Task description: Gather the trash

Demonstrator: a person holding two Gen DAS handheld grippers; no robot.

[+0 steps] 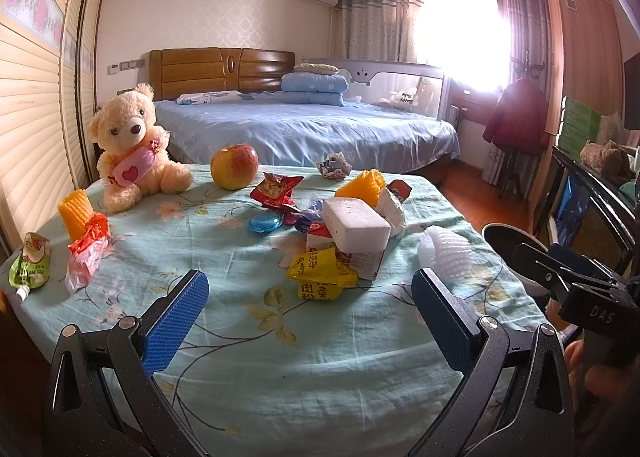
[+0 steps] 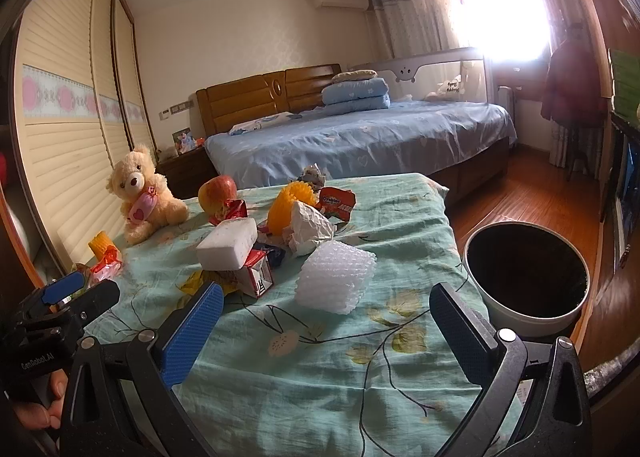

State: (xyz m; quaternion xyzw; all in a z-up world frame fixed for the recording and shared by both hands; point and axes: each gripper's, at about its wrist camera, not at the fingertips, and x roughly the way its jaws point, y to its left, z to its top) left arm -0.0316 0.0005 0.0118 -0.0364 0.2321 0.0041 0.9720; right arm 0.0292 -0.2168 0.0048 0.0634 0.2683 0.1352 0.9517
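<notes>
Trash lies scattered on a table under a light green flowered cloth (image 1: 248, 337): a yellow wrapper (image 1: 320, 275), a white foam block (image 1: 354, 223) on a small carton (image 2: 256, 277), a white foam net (image 2: 336, 279), a red snack bag (image 1: 274, 187), a pink-red wrapper (image 1: 86, 253) and a green pouch (image 1: 30, 267). My left gripper (image 1: 310, 307) hovers open just short of the yellow wrapper. My right gripper (image 2: 326, 315) is open too, with the white foam net just ahead of its fingers. Neither holds anything. A round bin (image 2: 528, 277) stands at the table's right edge.
A teddy bear (image 1: 134, 145), an apple (image 1: 234, 165), orange foam nets (image 1: 362, 185) and a blue case (image 1: 264, 222) also sit on the table. Behind it is a blue bed (image 1: 304, 129). Wardrobe doors run along the left, and there is wooden floor to the right.
</notes>
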